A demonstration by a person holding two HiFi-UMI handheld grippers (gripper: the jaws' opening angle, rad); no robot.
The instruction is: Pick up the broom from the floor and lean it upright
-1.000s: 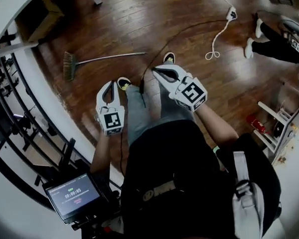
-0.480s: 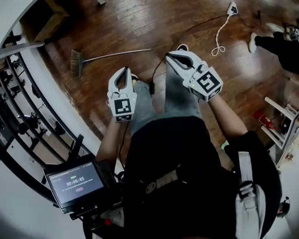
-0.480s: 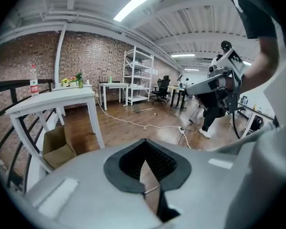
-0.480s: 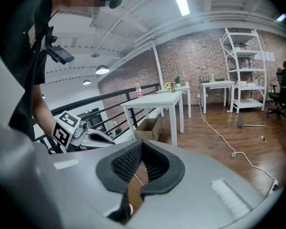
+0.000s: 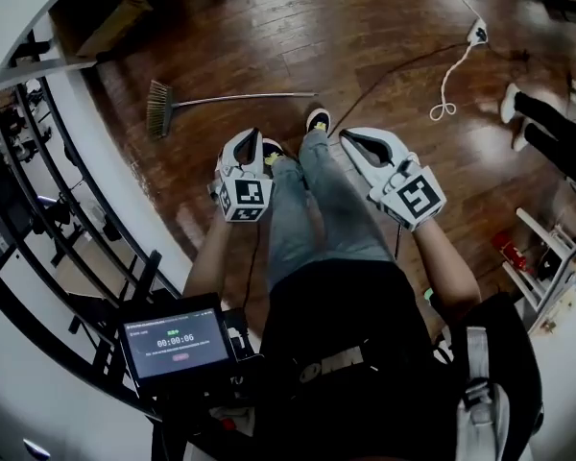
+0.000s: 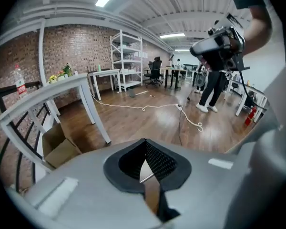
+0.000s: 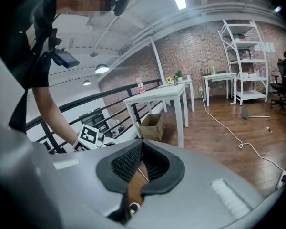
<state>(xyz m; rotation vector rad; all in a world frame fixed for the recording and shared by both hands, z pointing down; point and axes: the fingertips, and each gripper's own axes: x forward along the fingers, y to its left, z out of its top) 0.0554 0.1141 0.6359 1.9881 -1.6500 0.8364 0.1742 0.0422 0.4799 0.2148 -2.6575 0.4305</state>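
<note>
**Head view: both claws closed, broom flat on the floor**

My left claw [image 5: 253, 134] has its jaws pressed together with nothing between them. My right claw [image 5: 350, 135] is the same, its pads meeting at the tips. Both hang side by side over my legs, left and right of my knees.

The broom [image 5: 235, 97] lies flat on the floor [image 5: 384, 27] just beyond the claws, on the far left. Its bristle head points left towards the railing [image 5: 29, 190], and its handle runs right to a spot near my shoes. Neither claw touches it.

That floor is dark, glossy wooden planking. A white cable [image 5: 448, 80] trails across it at the far right, near the legs of another person [image 5: 557, 133]. A cardboard box [image 5: 101, 12] sits at the far left under a white table [image 6: 66, 84]. In the left gripper view a brick wall [image 6: 66, 46] closes the room behind the table, with white shelving [image 6: 128, 61] against it.
</note>
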